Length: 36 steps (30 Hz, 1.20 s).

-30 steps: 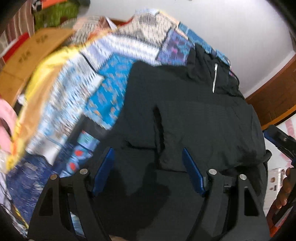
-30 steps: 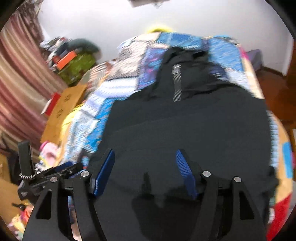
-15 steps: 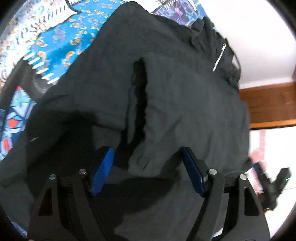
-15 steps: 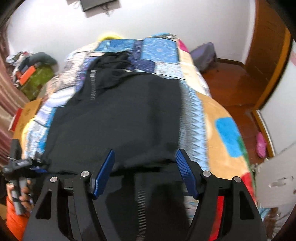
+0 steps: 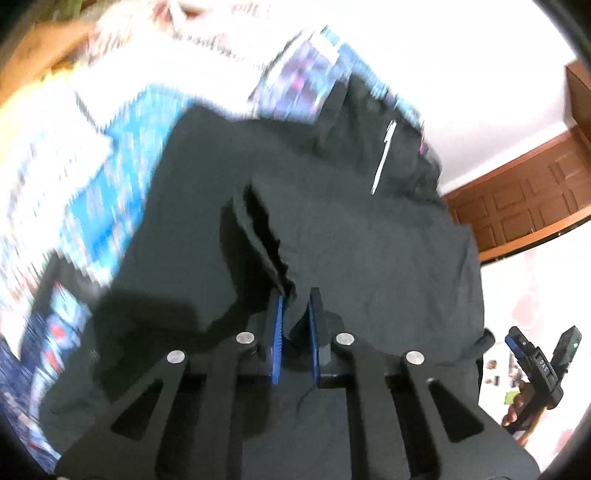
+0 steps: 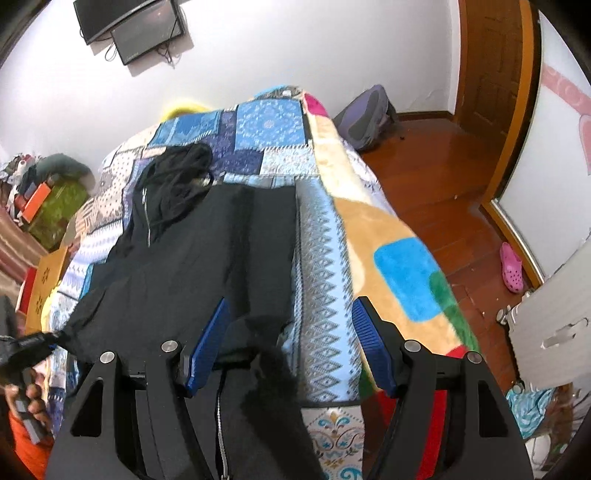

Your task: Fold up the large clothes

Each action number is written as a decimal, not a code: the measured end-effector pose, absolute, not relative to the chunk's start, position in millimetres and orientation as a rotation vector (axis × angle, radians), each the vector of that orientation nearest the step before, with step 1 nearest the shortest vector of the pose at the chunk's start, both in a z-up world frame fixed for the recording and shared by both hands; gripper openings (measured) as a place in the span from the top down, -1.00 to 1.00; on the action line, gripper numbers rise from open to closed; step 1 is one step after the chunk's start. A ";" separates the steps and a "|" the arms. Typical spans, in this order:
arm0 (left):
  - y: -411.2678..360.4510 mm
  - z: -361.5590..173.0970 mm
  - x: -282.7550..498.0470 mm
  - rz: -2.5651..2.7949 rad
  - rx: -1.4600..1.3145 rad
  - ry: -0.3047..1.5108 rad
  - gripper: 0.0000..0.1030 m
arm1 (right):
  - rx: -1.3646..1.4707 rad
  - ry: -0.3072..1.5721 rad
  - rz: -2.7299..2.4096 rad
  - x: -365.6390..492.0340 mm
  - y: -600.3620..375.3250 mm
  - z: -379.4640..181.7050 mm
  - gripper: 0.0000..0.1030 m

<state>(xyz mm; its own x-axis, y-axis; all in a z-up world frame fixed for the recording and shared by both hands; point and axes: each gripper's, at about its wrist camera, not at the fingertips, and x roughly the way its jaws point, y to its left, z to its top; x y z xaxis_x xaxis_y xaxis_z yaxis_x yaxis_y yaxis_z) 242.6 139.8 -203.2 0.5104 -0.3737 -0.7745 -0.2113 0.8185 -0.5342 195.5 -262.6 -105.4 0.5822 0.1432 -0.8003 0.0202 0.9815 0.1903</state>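
The black jacket (image 6: 192,266) lies spread along the patchwork bedspread (image 6: 321,295), filling the middle of both views. In the left wrist view the left gripper (image 5: 295,295) has just been closing, and its blue pads now pinch a fold of the jacket's cloth at the lower centre. The right gripper (image 6: 288,332) stands released, its jaws apart over the jacket's right edge, where a dark sleeve end lies between them without being pressed. Around the bed there are a wall screen (image 6: 129,26) at upper left, a grey backpack (image 6: 365,114) on the wooden floor (image 6: 443,177), and a pink shoe (image 6: 511,267) at right.
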 end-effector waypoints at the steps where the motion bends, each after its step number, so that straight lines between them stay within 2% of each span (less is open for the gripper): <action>1: 140.9 -188.3 246.3 -0.098 -0.607 1.014 0.82 | 0.190 0.940 0.070 198.6 -263.5 -102.9 -0.27; 7: 164.9 -105.4 265.5 0.030 -0.472 0.801 0.86 | 0.235 0.910 0.088 211.3 -262.0 -90.6 -0.27; 11: 170.3 -90.1 269.7 0.061 -0.379 0.770 0.87 | 0.207 0.923 0.102 217.6 -244.8 -102.2 -0.53; 15: 170.9 -119.2 272.9 0.088 -0.313 0.842 0.87 | 0.146 0.992 0.124 222.5 -226.5 -125.9 -0.53; 21: 182.4 -198.3 277.2 0.104 -0.340 1.016 0.87 | 0.068 1.112 0.147 225.2 -206.5 -167.1 -0.53; 28: 182.8 -272.2 272.9 0.084 -0.346 1.207 0.83 | 0.079 1.153 0.180 232.6 -212.5 -159.6 -0.54; 33: 186.2 -277.7 277.9 0.139 -0.302 1.276 0.83 | 0.046 1.120 0.198 239.0 -208.0 -143.9 -0.54; 36: 189.6 -261.6 286.5 0.151 -0.269 1.266 0.82 | 0.044 1.081 0.223 246.8 -202.1 -127.3 -0.54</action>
